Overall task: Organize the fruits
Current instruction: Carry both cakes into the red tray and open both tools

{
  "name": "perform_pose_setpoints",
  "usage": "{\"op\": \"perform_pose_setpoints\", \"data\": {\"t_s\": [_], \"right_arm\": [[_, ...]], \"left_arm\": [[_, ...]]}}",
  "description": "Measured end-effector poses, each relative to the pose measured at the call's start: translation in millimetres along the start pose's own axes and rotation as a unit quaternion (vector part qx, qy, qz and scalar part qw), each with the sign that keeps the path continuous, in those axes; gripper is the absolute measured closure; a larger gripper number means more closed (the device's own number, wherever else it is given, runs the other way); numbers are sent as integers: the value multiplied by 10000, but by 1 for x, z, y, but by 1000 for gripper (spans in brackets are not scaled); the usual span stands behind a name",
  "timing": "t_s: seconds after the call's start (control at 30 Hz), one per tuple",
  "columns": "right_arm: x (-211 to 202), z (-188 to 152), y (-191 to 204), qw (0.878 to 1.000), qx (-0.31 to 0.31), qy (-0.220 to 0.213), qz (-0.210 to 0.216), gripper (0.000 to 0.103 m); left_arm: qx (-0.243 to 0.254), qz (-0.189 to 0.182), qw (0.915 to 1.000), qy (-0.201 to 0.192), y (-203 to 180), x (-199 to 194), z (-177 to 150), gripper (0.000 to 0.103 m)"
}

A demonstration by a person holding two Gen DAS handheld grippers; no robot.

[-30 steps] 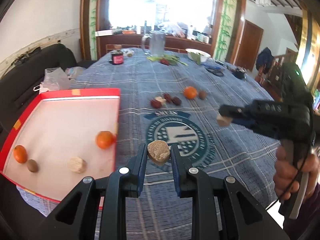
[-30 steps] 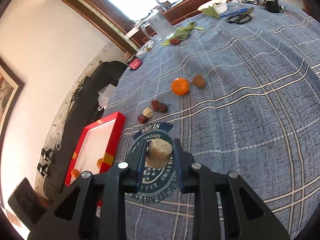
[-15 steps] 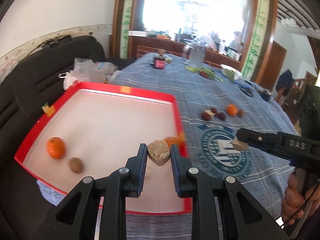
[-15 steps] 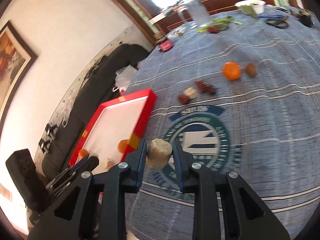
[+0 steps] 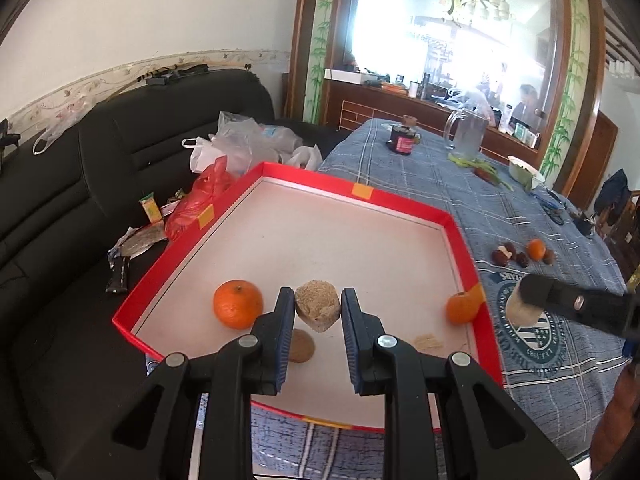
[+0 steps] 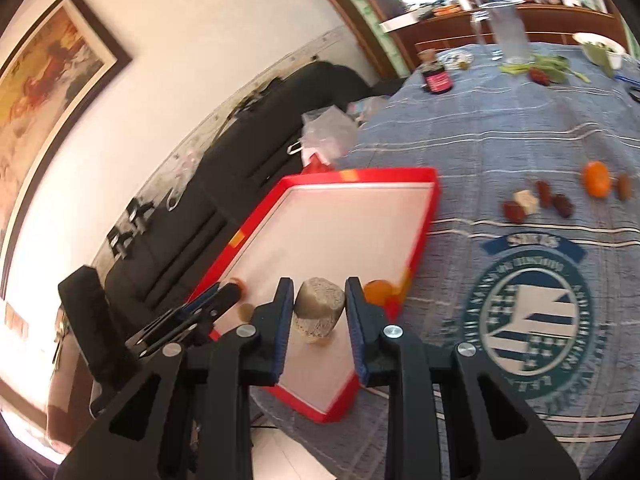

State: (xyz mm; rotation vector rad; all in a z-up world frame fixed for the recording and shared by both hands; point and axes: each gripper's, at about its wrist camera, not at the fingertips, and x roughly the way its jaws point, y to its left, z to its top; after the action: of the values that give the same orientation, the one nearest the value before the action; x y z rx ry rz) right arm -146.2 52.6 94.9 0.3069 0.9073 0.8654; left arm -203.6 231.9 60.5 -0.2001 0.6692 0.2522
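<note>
My left gripper (image 5: 316, 300) is shut on a rough tan fruit (image 5: 318, 314), held over the near part of the red tray (image 5: 460, 248). In the tray lie two oranges (image 5: 238, 309) (image 5: 462, 307) and a brown kiwi (image 5: 301, 345). My right gripper (image 6: 319, 292) is shut on a second tan fruit (image 6: 320, 312) above the tray's near corner (image 6: 424, 224). It shows in the left wrist view as the right gripper (image 5: 520, 304) at the tray's right edge. The left gripper (image 6: 230, 292) appears at the left in the right wrist view. An orange (image 6: 597, 178), dark dates (image 6: 516, 210) and a pale chunk (image 6: 527, 201) lie loose on the blue cloth.
A black sofa (image 5: 100, 168) with plastic bags (image 5: 248, 144) stands left of the table. A glass jug (image 5: 468, 132), a dark jar (image 5: 402, 140), a bowl (image 5: 524, 168) and scissors (image 5: 554, 204) are at the far end. The tray overhangs the table's near edge.
Both grippers have swung left from over the blue cloth to above the red tray, each keeping its tan fruit. The tray now fills the middle of both views.
</note>
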Motion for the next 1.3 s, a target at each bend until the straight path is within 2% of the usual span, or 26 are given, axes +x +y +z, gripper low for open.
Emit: {"op": "perform_pose_setpoints", "data": {"t_s": [0.23,0.53,0.73,1.07,1.17,1.23,1.3], "right_arm": [[36,-13,12,9992,-189,355,-37,75],[66,5,14,9987,-208,417,-192,75],[80,2,11,9979,-174,499,-365,75],[91,0,6,9953,-303,540,-749,74],[90,0,3,9956,-234,552,-719,74],[88,1,1,9961,-184,538,-670,74],[82,2,-2,9971,-127,481,-576,74]], "left_arm": [[109,-40,9999,97,-5,8,-4,80],[44,115,9998,154,2,12,-1,80],[76,353,9993,133,6,16,-1,80],[184,534,9982,174,2,20,-3,80],[186,562,9981,185,1,19,-3,75],[209,604,9978,162,0,17,-2,67],[225,695,9973,108,-2,14,-1,54]]}}
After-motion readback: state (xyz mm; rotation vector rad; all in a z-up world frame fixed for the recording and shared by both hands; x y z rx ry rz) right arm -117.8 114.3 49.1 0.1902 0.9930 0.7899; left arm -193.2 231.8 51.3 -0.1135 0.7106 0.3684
